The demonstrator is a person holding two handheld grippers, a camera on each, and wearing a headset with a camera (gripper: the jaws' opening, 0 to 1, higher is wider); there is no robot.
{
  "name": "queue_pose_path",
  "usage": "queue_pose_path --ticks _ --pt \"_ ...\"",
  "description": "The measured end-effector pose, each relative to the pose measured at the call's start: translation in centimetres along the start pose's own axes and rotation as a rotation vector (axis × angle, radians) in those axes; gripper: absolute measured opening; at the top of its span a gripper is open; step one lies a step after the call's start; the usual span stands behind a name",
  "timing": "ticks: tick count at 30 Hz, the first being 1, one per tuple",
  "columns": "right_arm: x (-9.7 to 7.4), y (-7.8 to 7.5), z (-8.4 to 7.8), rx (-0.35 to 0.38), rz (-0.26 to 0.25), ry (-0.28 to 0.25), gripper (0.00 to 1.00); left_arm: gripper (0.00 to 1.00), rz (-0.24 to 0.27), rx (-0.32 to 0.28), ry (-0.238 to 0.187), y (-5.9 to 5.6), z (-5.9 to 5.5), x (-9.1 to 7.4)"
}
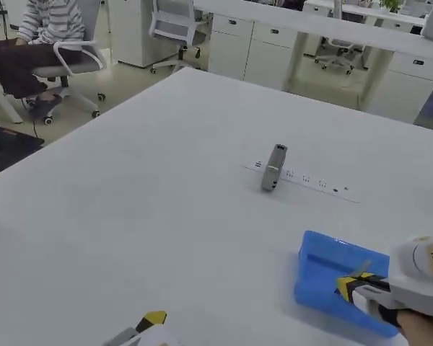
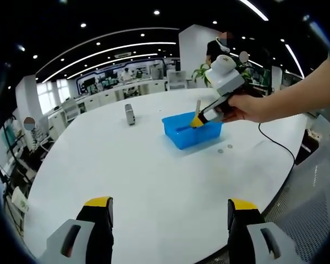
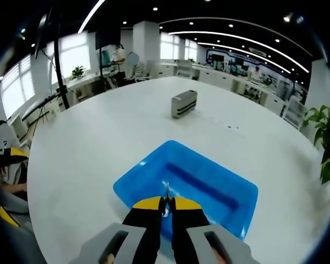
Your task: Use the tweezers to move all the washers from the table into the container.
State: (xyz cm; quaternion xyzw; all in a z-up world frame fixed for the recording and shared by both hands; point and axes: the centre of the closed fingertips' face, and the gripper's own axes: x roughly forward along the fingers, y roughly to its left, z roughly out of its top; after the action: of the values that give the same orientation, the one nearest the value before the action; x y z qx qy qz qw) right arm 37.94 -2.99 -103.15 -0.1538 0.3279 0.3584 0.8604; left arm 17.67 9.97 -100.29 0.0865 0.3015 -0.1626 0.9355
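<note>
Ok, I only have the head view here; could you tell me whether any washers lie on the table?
Observer: Yes, the left gripper view shows two washers on the table, beside the container.
Operator: Thank you. Is anything held on the left?
Observer: No, the left gripper is open and empty.
Operator: And on the right, please?
Observer: The right gripper is shut on the tweezers, whose tips point into the container.
</note>
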Motion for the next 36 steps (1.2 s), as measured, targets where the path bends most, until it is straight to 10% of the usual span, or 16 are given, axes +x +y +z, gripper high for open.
queue_pose_path --ticks 36 --pt "-0.37 -0.75 0.88 0.022 -0.020 -0.005 0.03 0.87 0.017 -0.011 -0.009 0.43 0.06 -0.04"
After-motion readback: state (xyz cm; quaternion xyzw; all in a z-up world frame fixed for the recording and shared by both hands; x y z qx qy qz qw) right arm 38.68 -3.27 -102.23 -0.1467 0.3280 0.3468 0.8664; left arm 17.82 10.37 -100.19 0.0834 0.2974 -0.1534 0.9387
